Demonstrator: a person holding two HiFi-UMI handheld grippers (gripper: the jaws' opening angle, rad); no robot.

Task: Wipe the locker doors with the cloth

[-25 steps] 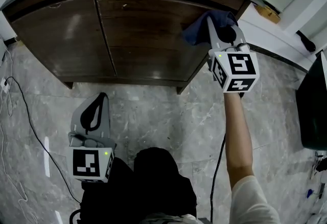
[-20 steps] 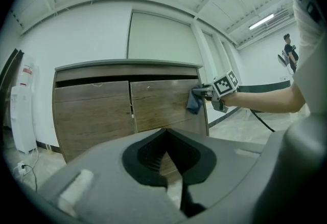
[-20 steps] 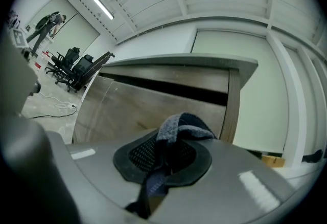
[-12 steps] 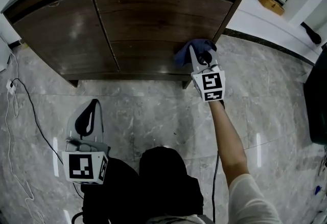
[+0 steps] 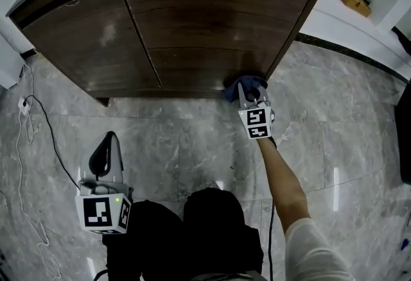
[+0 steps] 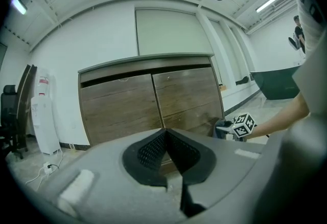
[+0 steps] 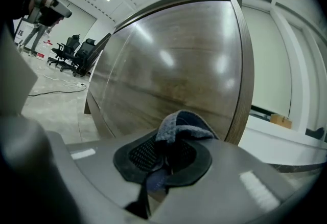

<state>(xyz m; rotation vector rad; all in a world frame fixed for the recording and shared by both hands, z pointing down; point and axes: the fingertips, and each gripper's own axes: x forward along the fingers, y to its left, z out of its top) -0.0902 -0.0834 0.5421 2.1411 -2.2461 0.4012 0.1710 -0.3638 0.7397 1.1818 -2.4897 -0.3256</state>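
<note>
Nearest us, low left in the head view, the left gripper (image 5: 110, 140) hangs idle over the marble floor (image 5: 186, 138), jaws pressed together with nothing between them. Its own view confirms this.

Farther up, right of centre, the person's arm (image 5: 282, 177) reaches out to the right gripper (image 5: 246, 88). Its jaws are clamped on the blue cloth (image 5: 235, 88), and a fleecy fold bulges out ahead of the pads.

The cloth sits at the lower right corner of the right locker door (image 5: 212, 29), level with its bottom edge. The left door (image 5: 83, 36) is well apart from it.

We judge the cloth light, soft and limp — it will sag and fold unless bunched. The hold should stay on a gathered wad, leaving a pad proud of the jaws so that no hard part scrapes the wood. The door face looks glossy and stiff; the cloth should slide easily.

Hard to tell: whether the cloth actually presses the door or only meets its edge — the head view foreshortens the doors steeply. The locker's top is cut off, and we make out no handles.
</note>
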